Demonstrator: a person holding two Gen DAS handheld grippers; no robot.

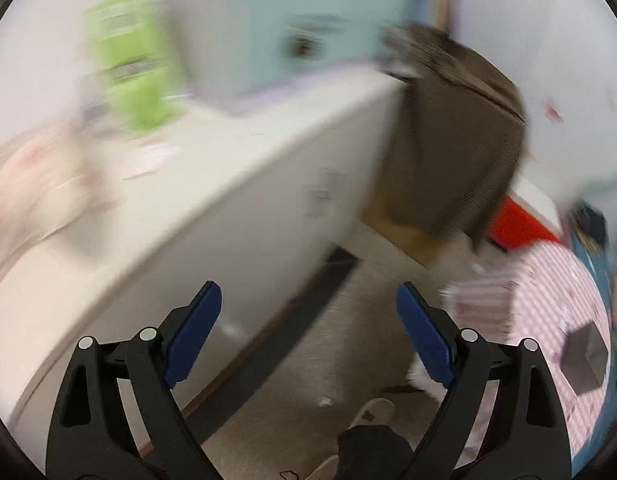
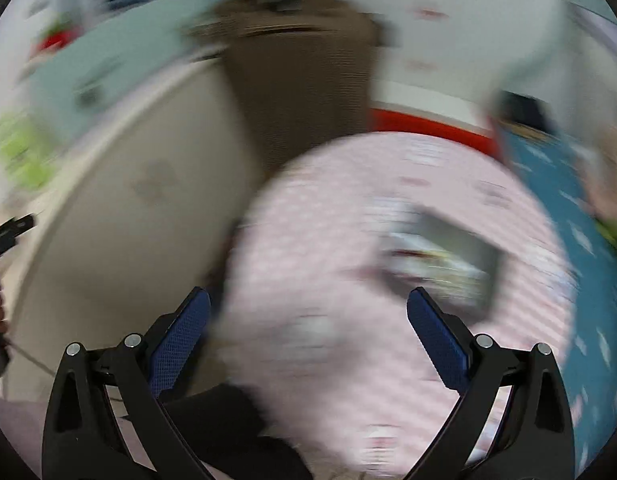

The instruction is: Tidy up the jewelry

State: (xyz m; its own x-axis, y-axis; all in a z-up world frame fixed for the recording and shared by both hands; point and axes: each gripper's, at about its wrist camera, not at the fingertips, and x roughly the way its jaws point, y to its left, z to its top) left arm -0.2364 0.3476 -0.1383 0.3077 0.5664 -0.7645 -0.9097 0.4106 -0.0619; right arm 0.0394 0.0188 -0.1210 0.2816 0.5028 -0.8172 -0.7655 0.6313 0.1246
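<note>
Both views are heavily motion-blurred. A grey open box (image 2: 448, 248) lies on a pink striped cloth (image 2: 348, 280); light, blurred contents show inside it in the right wrist view, too smeared to identify. The same box (image 1: 584, 356) appears at the right edge of the left wrist view. My right gripper (image 2: 308, 340) is open above the pink cloth, left of the box, holding nothing. My left gripper (image 1: 308, 328) is open over the floor, away from the box, with nothing between its blue pads.
A white cabinet (image 1: 188, 220) runs along the left. A brown woven bin (image 1: 456, 140) stands beside it. A green object (image 1: 136, 76) and a pale teal panel (image 1: 268, 28) sit on top. A teal patterned cloth (image 2: 588, 248) borders the pink one.
</note>
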